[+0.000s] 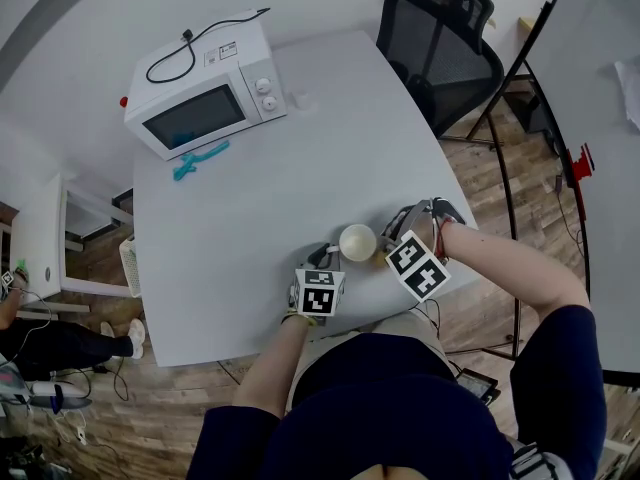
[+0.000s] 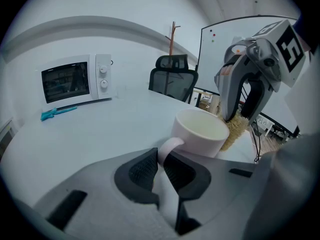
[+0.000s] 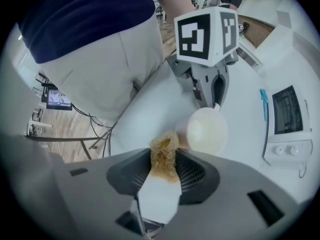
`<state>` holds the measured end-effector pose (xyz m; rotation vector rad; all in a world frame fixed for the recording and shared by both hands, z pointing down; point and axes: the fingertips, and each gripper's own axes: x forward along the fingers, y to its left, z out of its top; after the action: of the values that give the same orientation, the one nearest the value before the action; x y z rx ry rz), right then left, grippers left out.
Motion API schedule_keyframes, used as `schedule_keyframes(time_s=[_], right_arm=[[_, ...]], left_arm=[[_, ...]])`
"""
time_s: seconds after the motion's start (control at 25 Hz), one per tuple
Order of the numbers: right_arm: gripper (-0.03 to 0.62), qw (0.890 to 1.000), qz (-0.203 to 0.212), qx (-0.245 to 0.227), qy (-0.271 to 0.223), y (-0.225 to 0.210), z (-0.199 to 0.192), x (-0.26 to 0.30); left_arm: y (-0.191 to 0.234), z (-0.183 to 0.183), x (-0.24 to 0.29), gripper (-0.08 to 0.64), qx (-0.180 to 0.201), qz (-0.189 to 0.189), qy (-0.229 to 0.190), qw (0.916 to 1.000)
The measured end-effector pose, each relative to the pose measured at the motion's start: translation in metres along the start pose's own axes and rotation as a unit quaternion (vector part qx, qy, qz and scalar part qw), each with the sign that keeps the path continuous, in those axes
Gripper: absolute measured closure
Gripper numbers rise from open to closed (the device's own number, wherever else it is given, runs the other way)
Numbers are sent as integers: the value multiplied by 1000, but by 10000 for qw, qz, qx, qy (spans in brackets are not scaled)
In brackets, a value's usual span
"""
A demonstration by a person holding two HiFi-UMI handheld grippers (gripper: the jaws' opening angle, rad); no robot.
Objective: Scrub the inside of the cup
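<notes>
Cup (image 2: 200, 132) handle clamped in left hand-held gripper (image 2: 161, 160).

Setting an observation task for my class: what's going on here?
A person holds a two-jaw tool in each hand. The left tool is clamped on the handle of the white cup, which stands upright on the table. The right tool grips a tan fibrous scrubber just beside the cup, not yet inside it.

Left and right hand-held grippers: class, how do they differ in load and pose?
The left hand-held gripper clamps the handle of the white cup; the right hand-held gripper clamps a tan scrubber. The left slants across the table; the right points down beside the cup. Both are shut on something.
</notes>
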<state>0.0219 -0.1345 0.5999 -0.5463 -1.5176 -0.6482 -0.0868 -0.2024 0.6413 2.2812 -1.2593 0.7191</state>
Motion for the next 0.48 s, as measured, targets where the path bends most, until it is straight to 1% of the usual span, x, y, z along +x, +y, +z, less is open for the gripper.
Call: schedule_keyframes(time_s=[0.28,0.48], right_arm=[[436,9998,64,121,139,-9,-18,2],[436,9994,30,221,258,-22,-31,3]], left_arm=[[0,0,0,520,-31,5,20,10000],[0,0,0,520,-77,0,36,10000]])
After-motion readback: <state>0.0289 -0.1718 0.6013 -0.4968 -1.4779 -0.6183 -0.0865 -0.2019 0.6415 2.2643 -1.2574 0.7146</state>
